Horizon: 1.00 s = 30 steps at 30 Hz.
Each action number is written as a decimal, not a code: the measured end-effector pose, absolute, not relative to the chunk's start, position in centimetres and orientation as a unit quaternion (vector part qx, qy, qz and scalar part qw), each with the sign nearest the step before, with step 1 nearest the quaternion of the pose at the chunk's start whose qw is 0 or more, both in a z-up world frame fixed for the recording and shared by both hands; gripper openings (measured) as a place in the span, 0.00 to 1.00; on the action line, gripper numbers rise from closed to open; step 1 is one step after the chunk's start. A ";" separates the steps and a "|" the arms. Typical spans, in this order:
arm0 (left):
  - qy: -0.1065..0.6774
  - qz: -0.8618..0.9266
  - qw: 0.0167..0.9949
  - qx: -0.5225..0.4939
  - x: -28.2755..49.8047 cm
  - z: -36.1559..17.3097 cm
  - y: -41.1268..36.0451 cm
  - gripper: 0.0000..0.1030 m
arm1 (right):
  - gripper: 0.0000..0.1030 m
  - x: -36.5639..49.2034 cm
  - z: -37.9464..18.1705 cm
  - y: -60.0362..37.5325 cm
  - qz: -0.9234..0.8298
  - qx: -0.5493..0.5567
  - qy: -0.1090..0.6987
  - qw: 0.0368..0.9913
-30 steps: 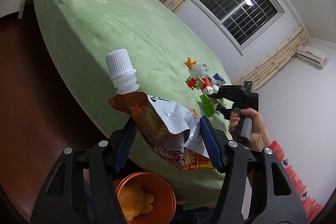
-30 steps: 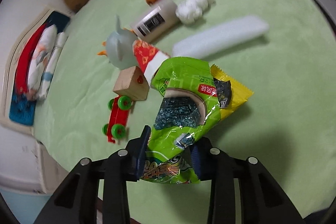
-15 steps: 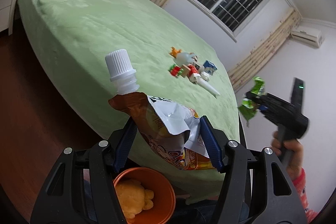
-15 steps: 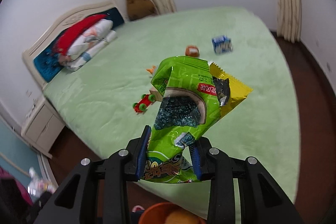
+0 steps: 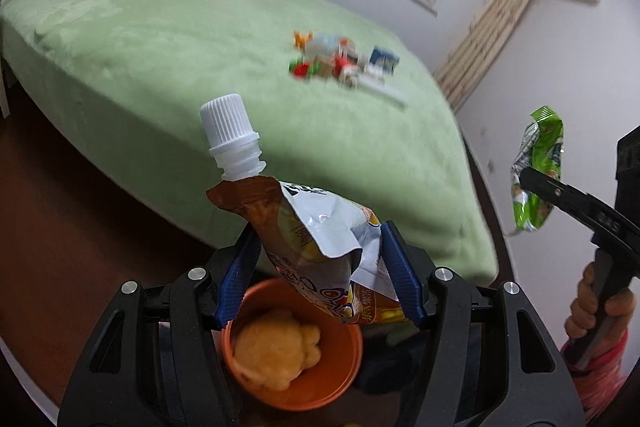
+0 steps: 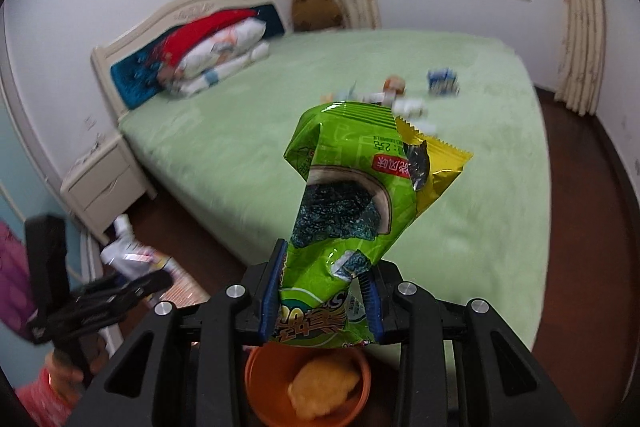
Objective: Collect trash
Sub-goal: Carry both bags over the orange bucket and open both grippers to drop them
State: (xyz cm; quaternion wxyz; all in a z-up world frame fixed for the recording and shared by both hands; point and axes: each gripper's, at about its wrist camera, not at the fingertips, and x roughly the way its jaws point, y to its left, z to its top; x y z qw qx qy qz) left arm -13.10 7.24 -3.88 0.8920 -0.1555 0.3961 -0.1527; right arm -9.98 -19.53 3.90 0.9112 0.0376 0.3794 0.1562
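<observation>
Orange bin (image 5: 352,347) is seen below both grippers. Spouted pouch (image 5: 316,239) is clamped by left gripper (image 5: 320,279). Green wrapper (image 6: 344,211) is clamped by right gripper (image 6: 322,297)

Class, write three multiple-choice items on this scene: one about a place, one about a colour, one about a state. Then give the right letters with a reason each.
1. Where is the orange bin?
A. on the bed
B. below both grippers
C. on the nightstand

2. What colour is the cap of the spout pouch?
A. white
B. red
C. blue

3. What is the state of the right gripper?
A. open and empty
B. lying on the bed
C. shut on the green snack wrapper

Answers:
1 B, the bin shows under the jaws in both wrist views.
2 A, the ribbed cap is white.
3 C, the blue pads pinch the wrapper's lower end.
</observation>
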 end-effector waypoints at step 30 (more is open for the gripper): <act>0.639 -0.105 0.762 0.004 -9.8 -24.3 -0.5 0.77 | 0.74 -9.3 -19.7 -15.8 0.159 0.050 0.623 0.764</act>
